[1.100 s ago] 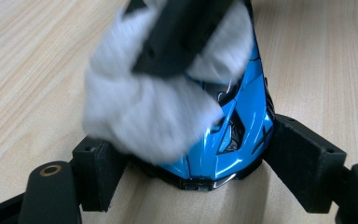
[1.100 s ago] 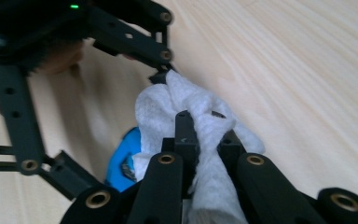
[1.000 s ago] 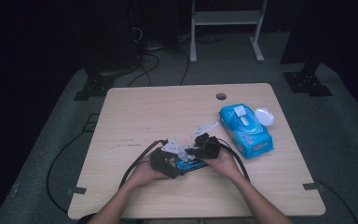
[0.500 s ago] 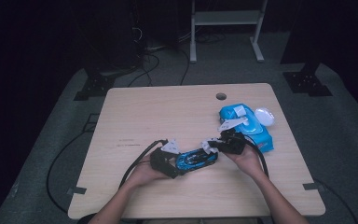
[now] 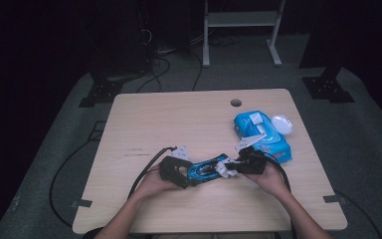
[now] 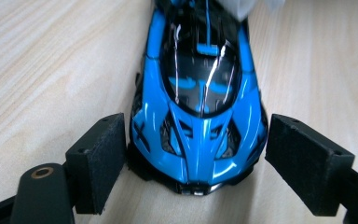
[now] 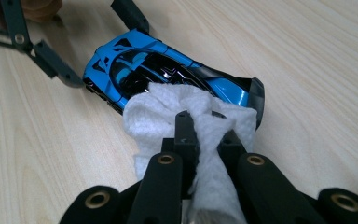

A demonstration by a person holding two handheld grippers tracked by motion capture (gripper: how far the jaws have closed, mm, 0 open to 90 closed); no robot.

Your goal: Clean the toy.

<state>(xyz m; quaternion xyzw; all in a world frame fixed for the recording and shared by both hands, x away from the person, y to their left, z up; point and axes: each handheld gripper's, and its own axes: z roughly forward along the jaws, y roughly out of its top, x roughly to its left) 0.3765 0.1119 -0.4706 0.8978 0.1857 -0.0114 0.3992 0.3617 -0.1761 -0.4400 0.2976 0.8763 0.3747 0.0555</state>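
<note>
Light wood table (image 5: 179, 119): blue toy car (image 5: 206, 170), blue wipes pack (image 5: 271, 142), white lid (image 5: 282, 123).

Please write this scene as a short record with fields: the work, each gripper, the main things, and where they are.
work: wiping a toy car with a wet wipe
toy car: blue and black, on the table, between the two grippers
left gripper: jaws on both sides of the car's nose, small gaps visible; they have just been opening a little
right gripper: shut on the white wipe, which lies on the car's rear
wipes pack: blue, flap raised, near the table's right edge
white lid: beside the pack
</note>
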